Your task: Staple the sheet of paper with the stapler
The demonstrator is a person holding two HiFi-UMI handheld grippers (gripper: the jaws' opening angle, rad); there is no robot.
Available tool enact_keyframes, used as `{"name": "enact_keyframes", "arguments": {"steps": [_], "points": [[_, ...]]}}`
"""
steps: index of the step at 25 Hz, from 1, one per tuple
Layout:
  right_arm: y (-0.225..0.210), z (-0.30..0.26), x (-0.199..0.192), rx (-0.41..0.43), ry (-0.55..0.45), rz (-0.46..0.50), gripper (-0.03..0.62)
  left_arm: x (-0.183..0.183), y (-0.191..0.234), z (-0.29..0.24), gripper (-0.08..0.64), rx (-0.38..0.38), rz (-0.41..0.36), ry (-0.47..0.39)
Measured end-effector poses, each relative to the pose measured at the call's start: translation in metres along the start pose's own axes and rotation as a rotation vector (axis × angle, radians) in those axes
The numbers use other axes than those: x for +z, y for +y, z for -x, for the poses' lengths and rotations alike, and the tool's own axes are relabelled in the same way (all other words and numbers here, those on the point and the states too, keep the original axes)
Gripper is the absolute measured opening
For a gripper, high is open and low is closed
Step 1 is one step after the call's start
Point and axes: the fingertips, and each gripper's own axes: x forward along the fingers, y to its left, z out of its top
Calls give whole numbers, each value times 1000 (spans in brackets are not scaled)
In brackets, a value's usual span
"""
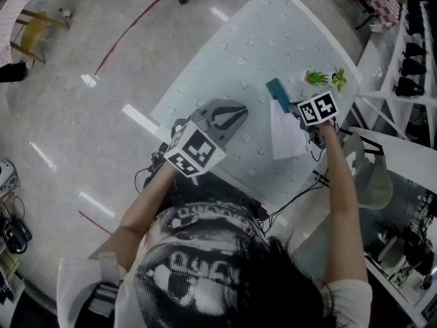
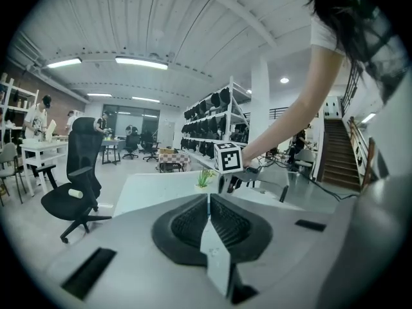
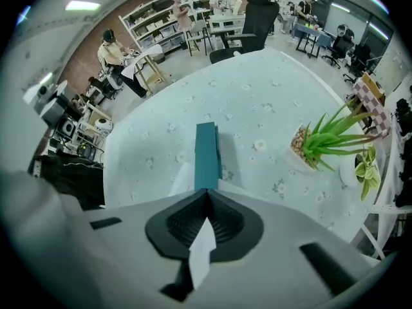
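I am pointing my right claw (image 3: pixel 206 192) steeply down at the table with its two dark ribbed jaws pressed together and nothing showing between them. Straight ahead at twelve o'clock, the teal oblong stapler (image 3: pixel 207 154) is running away from the tips. Its near end is slipping out of sight behind them, so I cannot tell whether I am touching it. The white sheet of paper (image 1: pixel 287 137) is showing on both sides of that near end, at eleven and at one o'clock from the tips. In the head view the sheet is lying flat near the table's front edge, with the stapler at its eleven o'clock corner and the marker cube (image 1: pixel 318 108) of my right claw hanging just beside its one o'clock corner. Out at two o'clock from the tips, a small green spiky plant in a pale pot (image 3: pixel 325 140) is standing on the pale blue flower-printed tablecloth (image 1: pixel 259 39). I am holding my left claw (image 2: pixel 208 198) nearly level, with its jaws also closed together and empty. In the head view it is hovering over the table's near left edge, at nine o'clock from the sheet and well apart from it. Beyond the table, at nine o'clock in the left gripper view, a black office chair (image 2: pixel 76 185) is standing on the shiny floor.
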Motion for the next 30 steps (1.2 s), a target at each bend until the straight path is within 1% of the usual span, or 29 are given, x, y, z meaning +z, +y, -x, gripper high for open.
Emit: {"name": "enact_keyframes", "arguments": {"steps": [7,12,14,17,19,23,26,28,30], "points": [[-1,1,1,23,23,31,3,-3,2,-17,10,-21,10,11],[-1,1,0,40,-4,9,3,-9,7,-21,9,-13,29,18],[-1,0,0,50,10,12,3,-10,10,-23,11,-7,32,20],[-1,-5,-1,13,66,60,4,-10,12,-24,9,2,46,16],[-2,-7,-3,-5,86,74,6,-11,12,-24,10,5,55,19],[-4,-6,-3,20,56,36,5,-12,11,-21,11,12,47,28],[-3,-7,-3,-8,47,47,5,-11,10,-20,10,16,41,28],[-5,-8,-5,-13,25,38,5,-7,5,-20,11,10,24,28],[-6,-6,-9,-7,-20,11,5,0,-1,-17,11,-7,-6,31]]}}
